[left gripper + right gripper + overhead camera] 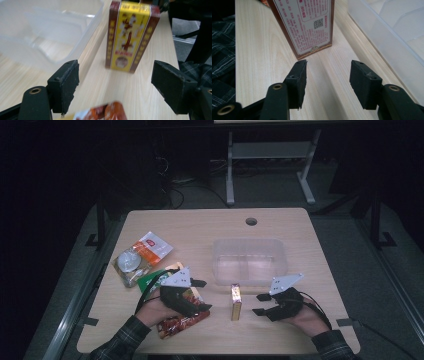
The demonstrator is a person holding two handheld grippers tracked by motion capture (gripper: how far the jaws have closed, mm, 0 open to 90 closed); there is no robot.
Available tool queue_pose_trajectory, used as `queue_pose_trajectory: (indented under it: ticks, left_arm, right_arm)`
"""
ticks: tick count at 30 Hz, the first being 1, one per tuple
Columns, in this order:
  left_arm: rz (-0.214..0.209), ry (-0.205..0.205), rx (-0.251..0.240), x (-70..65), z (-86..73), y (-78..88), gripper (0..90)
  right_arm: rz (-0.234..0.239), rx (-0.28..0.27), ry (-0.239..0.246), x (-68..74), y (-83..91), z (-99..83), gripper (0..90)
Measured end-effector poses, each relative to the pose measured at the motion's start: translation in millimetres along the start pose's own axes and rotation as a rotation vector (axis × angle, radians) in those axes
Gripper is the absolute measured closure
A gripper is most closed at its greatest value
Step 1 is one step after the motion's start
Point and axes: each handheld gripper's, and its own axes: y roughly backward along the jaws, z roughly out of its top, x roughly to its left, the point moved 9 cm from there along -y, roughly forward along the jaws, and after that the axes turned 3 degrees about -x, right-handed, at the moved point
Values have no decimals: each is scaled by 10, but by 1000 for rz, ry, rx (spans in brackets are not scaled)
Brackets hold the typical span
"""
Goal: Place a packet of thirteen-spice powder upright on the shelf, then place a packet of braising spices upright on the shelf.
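Note:
A small yellow and brown box (235,301) stands upright on the wooden table (210,225), just in front of a clear plastic container (250,260). My left gripper (202,295) is open to the box's left, a short gap away. My right gripper (258,304) is open to the box's right, also not touching. In the left gripper view the box's printed front (131,37) stands beyond the wide-apart jaws of that gripper (115,85). In the right gripper view the box's label side (304,25) stands just past the left jaw of that gripper (328,77).
Under the left hand lies a red snack packet (182,320). Further left are a green packet (150,279), an orange and white packet (152,246) and a clear round-topped pack (127,261). The container's wall (392,32) runs along the right gripper's right side.

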Motion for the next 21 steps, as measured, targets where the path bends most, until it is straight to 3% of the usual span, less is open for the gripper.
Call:
queue_pose_trajectory:
  ticks: [4,12,13,21]
  left_arm:
    - [27,14,15,12,-106,73,211]
    - [99,58,64,36,-415,286,171]
    - [112,79,69,44,-475,336,162]
    - [127,141,103,46,-709,445,145]
  right_arm:
    - [7,-5,-1,6,12,17,460]
    - [32,-41,5,-21,113,106,342]
    - [35,-47,8,-21,128,119,330]
    - [63,-84,58,25,252,313,276]
